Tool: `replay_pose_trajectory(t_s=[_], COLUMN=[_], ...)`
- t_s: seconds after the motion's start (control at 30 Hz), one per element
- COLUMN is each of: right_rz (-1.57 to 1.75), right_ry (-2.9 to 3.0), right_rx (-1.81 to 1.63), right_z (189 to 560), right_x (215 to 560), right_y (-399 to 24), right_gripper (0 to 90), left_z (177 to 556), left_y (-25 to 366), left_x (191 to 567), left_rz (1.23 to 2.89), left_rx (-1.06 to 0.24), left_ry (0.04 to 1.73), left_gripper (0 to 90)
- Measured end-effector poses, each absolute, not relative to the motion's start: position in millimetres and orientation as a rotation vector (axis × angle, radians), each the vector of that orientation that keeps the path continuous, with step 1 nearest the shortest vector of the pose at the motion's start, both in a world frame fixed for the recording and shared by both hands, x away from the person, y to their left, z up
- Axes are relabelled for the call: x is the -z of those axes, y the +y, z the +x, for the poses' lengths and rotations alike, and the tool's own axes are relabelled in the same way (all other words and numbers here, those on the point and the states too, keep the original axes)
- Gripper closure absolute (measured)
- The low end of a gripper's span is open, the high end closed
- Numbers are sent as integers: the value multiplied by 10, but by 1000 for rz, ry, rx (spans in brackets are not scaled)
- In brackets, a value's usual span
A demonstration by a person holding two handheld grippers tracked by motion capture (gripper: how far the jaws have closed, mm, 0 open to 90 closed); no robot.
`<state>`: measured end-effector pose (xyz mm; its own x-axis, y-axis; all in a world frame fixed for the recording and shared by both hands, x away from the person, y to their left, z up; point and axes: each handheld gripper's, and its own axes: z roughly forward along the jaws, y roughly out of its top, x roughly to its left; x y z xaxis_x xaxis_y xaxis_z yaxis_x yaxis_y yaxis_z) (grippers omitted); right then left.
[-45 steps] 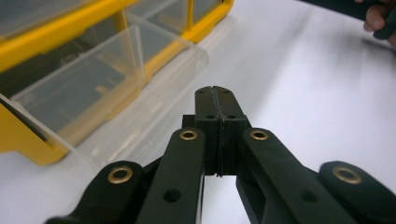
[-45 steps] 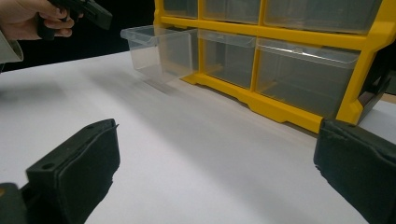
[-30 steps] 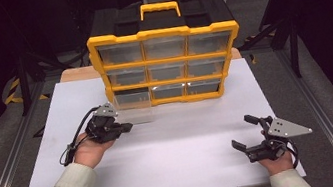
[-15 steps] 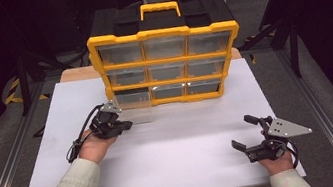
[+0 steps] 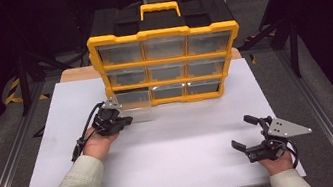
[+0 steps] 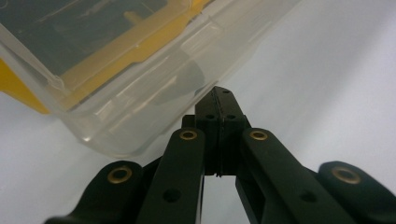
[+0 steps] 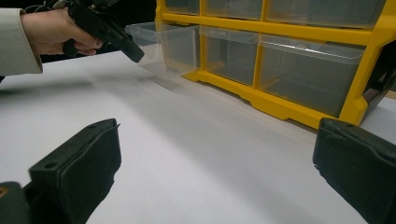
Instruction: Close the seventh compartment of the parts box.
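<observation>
**Closed jaws at the pulled-out drawer**

Jaws of the left gripper [image 6: 219, 100] are pressed together with nothing between them, and their tip sits against the front wall of the clear drawer [image 6: 140, 107], low at its corner. In the high view the left gripper [image 5: 126, 121] is just before this drawer [image 5: 133, 101], which sticks out from the bottom-left slot of the yellow organizer [image 5: 167, 63] onto the white surface [image 5: 173, 148]. The right gripper [image 5: 242, 133] rests well apart, near the front right of the surface, with its jaws spread wide and empty.

The step in hand seems to be pushing the drawer back into its slot. To do it well, I think the push should go straight along the slot, with the closed tip near the middle of the front wall and not at the corner, so the drawer does not twist and jam. A slow, level push is better, because the light organizer could slide back. Farther behind, the other drawers [image 5: 162, 48] sit flush in their frame.
</observation>
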<state>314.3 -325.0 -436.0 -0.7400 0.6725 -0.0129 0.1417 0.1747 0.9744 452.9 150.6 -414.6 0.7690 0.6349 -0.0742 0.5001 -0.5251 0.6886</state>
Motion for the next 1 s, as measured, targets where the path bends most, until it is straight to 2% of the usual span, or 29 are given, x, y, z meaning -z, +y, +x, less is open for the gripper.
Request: replay_pose_trajectory(t_s=[1.0], right_rz=[767], right_ry=[2014], right_rx=[-1601], right_z=[3148], right_x=[4363], right_y=[-3262], right_gripper=[16], left_z=[4854], left_y=[1338], left_x=[4198], left_rz=[2216], left_rx=[-262], left_ry=[917], left_gripper=[895])
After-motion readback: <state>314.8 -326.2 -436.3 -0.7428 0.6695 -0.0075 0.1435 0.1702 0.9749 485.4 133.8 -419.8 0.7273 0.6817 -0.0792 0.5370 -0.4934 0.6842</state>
